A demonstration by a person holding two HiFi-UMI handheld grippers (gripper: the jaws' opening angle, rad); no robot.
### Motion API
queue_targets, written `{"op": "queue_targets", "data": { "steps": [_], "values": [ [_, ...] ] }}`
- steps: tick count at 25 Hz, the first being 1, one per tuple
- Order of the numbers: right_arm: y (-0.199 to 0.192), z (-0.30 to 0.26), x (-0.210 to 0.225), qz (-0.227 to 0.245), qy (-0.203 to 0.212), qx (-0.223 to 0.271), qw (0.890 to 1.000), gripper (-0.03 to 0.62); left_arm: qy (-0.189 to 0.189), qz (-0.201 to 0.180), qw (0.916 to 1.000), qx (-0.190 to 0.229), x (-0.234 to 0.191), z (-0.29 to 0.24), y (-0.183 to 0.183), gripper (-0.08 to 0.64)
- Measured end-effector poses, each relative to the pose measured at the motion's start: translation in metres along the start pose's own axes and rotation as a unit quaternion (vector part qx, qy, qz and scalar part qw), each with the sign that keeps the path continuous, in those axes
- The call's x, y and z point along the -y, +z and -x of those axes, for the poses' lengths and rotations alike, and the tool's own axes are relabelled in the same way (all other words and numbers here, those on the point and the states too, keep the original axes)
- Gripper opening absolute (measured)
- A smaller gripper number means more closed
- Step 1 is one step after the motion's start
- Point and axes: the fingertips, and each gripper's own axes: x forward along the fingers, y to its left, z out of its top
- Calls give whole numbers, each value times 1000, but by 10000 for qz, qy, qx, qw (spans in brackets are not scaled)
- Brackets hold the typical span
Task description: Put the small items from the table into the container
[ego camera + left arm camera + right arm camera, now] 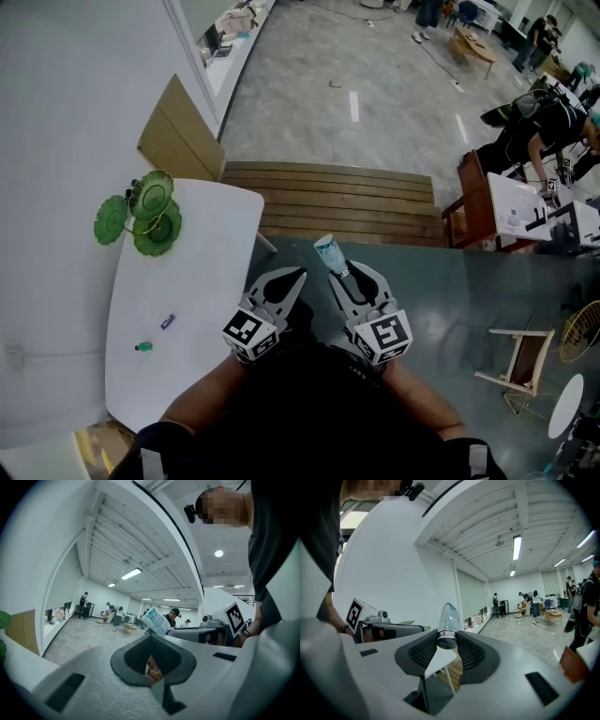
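In the head view a white table (pixel 202 281) stands at the left. On it are a green tiered stand (pixel 150 214), a small purple item (pixel 168 321) and a small green item (pixel 143 347). Both grippers hang level past the table's right edge, over the floor. My right gripper (pixel 354 275) (pixel 447 641) is shut on the neck of a clear plastic bottle (pixel 330 253) (pixel 448 618) that sticks out beyond its tips. My left gripper (pixel 292 275) (pixel 151 638) is shut with nothing in it. The left gripper view also shows the bottle (pixel 157 620).
A cardboard sheet (pixel 183 141) leans on the wall behind the table. Wooden steps (pixel 337 202) lie ahead of the grippers. A wooden chair (pixel 520 361) stands at the right. People work at desks (pixel 544 131) at the far right.
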Motion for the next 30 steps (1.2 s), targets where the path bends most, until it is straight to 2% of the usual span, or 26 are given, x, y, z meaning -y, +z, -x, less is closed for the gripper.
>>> {"op": "queue_targets", "data": {
  "steps": [4,7,17,25,29,30],
  "values": [
    [5,-22,32,-145,-234,90,9996,143,-212,-41,9996,-164,-22,-31,-2,6],
    [17,-47,49,-160,-253,164,9994,143,-273,-171,9992,-230,-48,-53,8,6],
    [47,-170,84,-242,103,133,9996,143,-96,-146,9993,-317,-162,-93,39,6],
    [73,-255,79,-213,692,127,9973,143,461,-162,9985,-232,-242,-90,67,6],
    [79,-311,82,-187,1154,39,9931,143,951,225,9951,159,-292,-82,80,6],
    [81,-322,82,-184,1302,7,9913,143,1124,225,9932,204,-301,-80,83,6]
  ]
}}
